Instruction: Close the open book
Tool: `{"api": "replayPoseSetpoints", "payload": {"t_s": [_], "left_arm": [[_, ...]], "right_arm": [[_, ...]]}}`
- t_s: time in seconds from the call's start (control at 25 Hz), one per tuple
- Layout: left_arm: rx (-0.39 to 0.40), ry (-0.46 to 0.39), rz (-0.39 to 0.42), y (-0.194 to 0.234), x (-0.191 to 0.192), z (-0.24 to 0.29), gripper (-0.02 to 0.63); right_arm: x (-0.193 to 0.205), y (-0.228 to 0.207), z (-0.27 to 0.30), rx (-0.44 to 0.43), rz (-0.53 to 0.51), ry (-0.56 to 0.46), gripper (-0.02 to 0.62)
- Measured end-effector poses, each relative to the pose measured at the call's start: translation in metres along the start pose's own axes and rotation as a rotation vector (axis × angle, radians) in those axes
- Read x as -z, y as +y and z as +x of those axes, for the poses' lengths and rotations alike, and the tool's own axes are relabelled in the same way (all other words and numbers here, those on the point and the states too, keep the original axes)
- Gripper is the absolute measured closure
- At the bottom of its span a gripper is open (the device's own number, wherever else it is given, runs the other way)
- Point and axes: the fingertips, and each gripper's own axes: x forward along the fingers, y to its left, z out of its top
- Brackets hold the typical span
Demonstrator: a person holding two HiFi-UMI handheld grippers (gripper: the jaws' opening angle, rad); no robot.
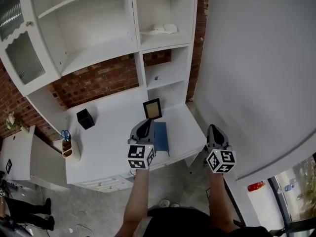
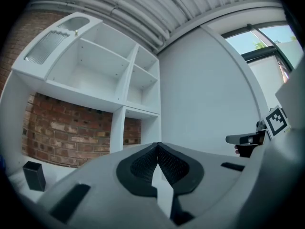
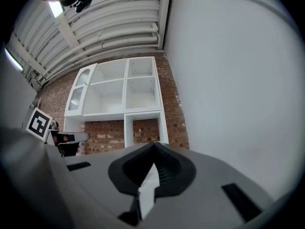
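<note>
Here both forearms stretch forward, level. The left gripper [image 1: 145, 126] and the right gripper [image 1: 214, 131] each have their jaws pressed together on nothing. The blue book [image 1: 161, 137] lies flat on the white desk [image 1: 108, 142] just beside the left gripper, under white shelves [image 1: 98, 33] against a brick wall [image 1: 94, 83].

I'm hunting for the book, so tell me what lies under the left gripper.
A blue book lies on the white desk there, a picture frame standing behind it. The left gripper covers the book's left edge, so that part cannot be seen.
</note>
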Motion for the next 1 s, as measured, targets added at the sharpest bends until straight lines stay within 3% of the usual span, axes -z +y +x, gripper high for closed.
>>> {"api": "replayPoseSetpoints", "payload": {"t_s": [1.0], "left_arm": [[0.013, 0.018, -0.012, -0.012, 0.008, 0.006, 0.598]], "right_arm": [[0.001, -0.002, -0.015, 0.005, -0.041, 0.026, 0.597]]}}
